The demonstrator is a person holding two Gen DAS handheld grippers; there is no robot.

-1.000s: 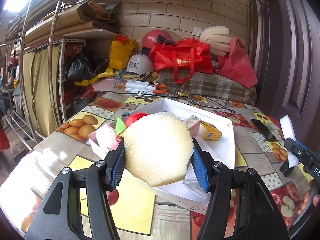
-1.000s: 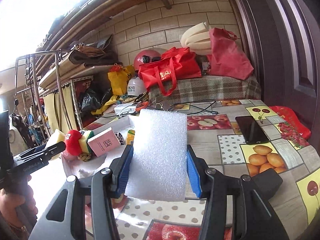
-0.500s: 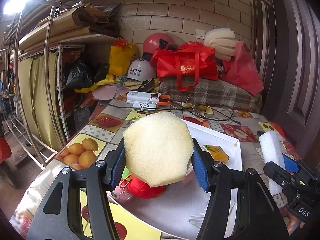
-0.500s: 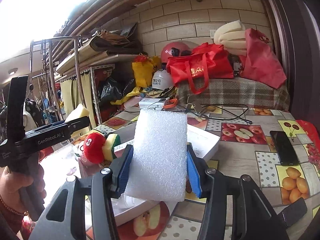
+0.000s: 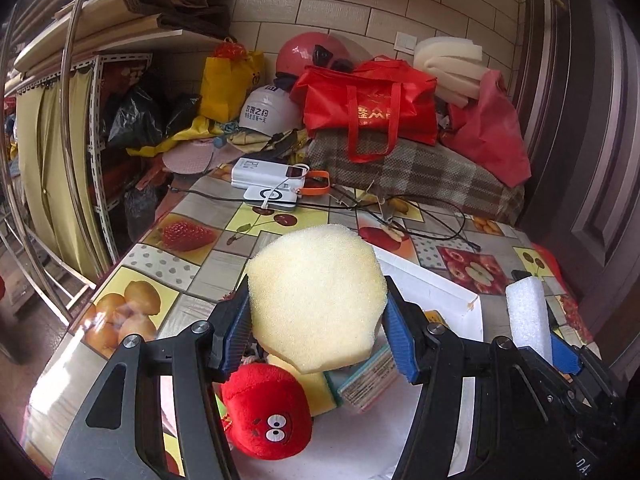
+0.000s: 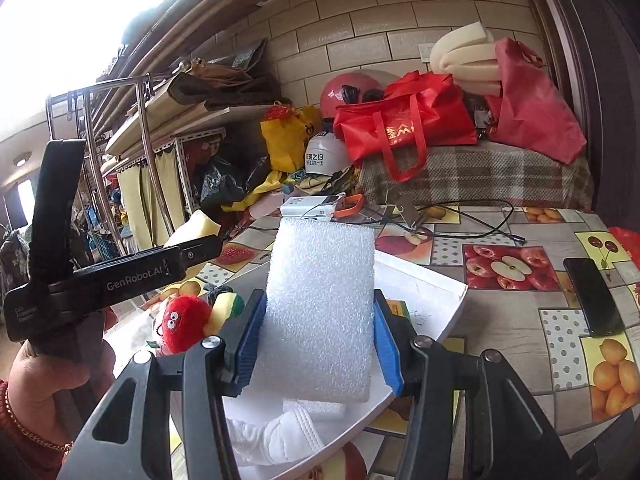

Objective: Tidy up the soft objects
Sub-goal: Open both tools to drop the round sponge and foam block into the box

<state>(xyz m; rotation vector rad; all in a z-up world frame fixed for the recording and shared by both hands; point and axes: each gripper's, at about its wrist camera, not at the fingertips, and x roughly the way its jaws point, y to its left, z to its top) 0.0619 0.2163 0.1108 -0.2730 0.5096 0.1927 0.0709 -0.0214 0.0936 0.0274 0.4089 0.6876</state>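
Note:
My left gripper is shut on a pale yellow sponge and holds it above the white tray. My right gripper is shut on a white foam block over the same tray; the block also shows in the left wrist view. In the tray lie a red plush toy, a yellow-green sponge, a small card box and white cloth. The left gripper body shows in the right wrist view, with the yellow sponge at its tip.
The table has a fruit-print cloth. A black phone lies at the right. White power banks and black cables lie at the back. Red bags, helmets and a metal rack stand behind and left.
Both grippers have moved forward over the tray, still holding their pieces. The red plush toy now sits closer below the left gripper.

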